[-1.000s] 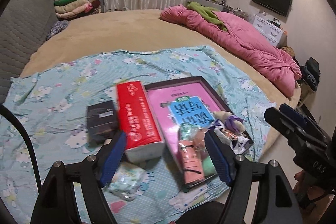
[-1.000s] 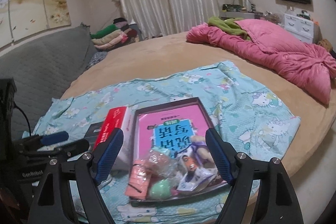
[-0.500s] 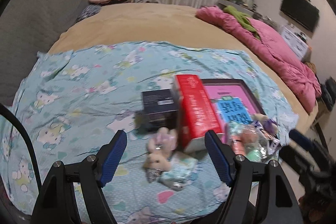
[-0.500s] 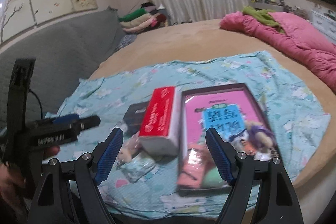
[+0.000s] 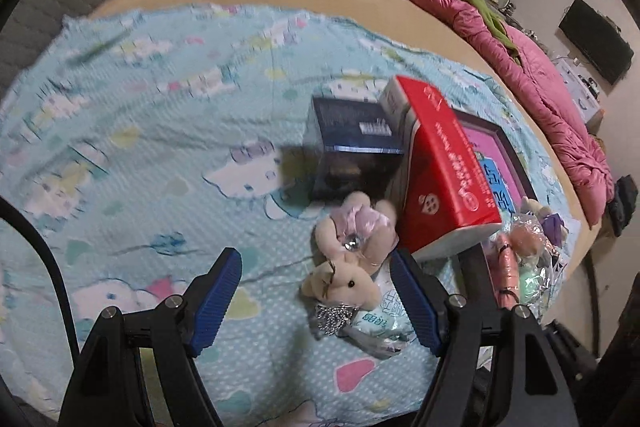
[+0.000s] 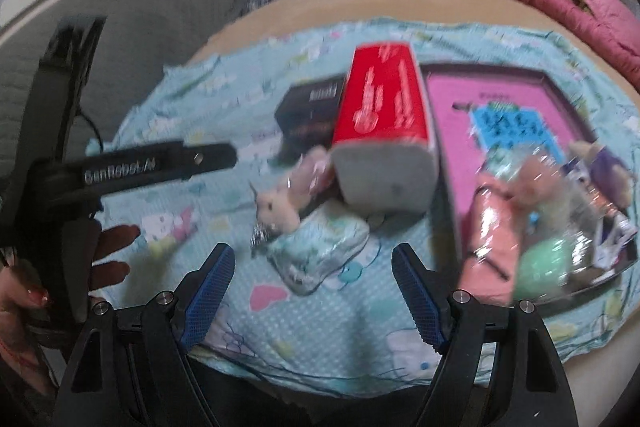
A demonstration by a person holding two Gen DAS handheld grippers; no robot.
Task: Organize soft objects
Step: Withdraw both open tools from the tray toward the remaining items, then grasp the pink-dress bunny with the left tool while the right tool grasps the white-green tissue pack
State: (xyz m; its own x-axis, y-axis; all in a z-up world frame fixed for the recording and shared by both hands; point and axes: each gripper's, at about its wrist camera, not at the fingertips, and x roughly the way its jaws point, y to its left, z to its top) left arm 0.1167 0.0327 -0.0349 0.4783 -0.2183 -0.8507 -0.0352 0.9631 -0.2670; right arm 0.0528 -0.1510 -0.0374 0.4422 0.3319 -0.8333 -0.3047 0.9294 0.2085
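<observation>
Plush rabbit (image 5: 346, 267) lies near the bed's front edge beside the red tissue pack (image 5: 444, 171); left tongs (image 5: 316, 301), spread and empty, should straddle its body; right tongs (image 6: 314, 297) likewise spread.

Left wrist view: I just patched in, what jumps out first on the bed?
The red tissue pack stands out most, lying mid-blanket between a dark box and a tray with a pink book. Just in front of it a small plush bunny lies on a pale wipes packet, ahead of the open left gripper. The open right gripper holds nothing either.
</observation>
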